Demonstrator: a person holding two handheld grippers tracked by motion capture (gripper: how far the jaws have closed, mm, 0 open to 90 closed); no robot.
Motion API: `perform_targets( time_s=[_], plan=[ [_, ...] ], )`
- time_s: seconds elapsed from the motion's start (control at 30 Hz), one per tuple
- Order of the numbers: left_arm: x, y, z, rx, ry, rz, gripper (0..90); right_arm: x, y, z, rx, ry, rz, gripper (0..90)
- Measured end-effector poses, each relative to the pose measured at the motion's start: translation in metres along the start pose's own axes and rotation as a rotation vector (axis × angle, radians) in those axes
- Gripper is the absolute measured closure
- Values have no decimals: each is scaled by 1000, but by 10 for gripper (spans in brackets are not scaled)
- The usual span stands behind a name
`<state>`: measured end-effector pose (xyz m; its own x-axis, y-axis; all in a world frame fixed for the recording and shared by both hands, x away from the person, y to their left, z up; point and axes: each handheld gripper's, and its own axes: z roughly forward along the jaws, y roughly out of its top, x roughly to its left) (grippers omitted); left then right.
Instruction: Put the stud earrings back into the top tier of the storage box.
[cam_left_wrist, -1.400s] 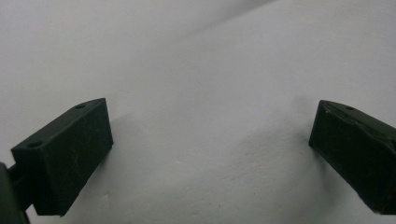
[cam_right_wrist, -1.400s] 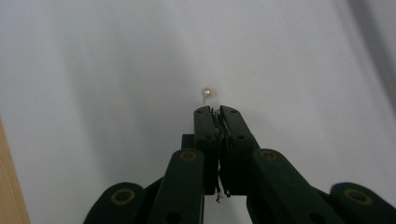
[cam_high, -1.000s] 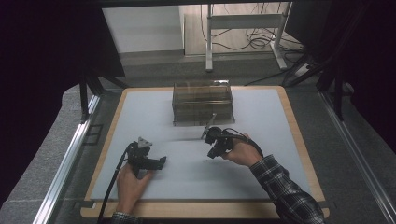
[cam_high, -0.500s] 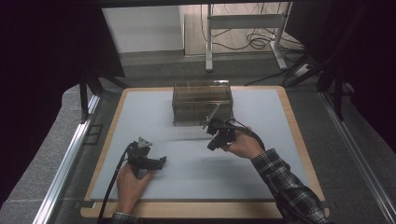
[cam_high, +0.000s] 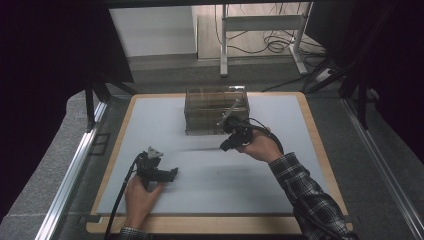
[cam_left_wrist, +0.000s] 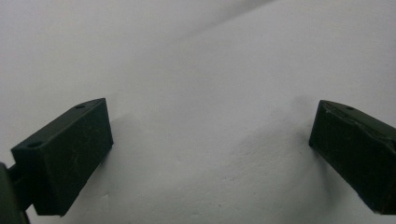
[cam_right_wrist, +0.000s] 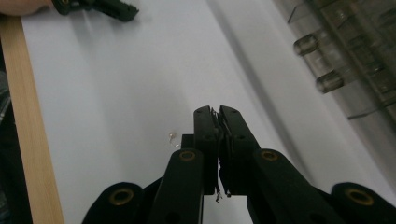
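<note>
White table mat (cam_high: 150, 125), clear plastic organiser box (cam_high: 210, 107) at far centre. Right gripper (cam_high: 229, 131) has moved up from mid-mat to the box's front edge, jaws pinched on something thin, identity unclear; likely delivery. Left gripper (cam_high: 167, 175) stays resting, jaws wide, empty.

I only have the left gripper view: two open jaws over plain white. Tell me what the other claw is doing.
Observer: The right claw is shut, its jaws pressed together.
Operator: Say where it is.
Observer: In the high view it is at the near side of a clear plastic box at the far middle of the white mat.
Operator: Now place my claw.
Observer: The left claw rests low on the mat near the person's edge, well apart from the box.
</note>
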<state>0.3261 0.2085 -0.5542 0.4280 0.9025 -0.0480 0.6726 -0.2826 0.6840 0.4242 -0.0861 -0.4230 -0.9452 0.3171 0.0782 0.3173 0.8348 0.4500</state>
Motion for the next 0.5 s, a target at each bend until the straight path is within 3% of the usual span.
perform_targets(
  time_s=[0.5],
  plan=[
    [0,0,0,0,0,0,0,-10,14,-19,-106,-48,20,846]
  ],
)
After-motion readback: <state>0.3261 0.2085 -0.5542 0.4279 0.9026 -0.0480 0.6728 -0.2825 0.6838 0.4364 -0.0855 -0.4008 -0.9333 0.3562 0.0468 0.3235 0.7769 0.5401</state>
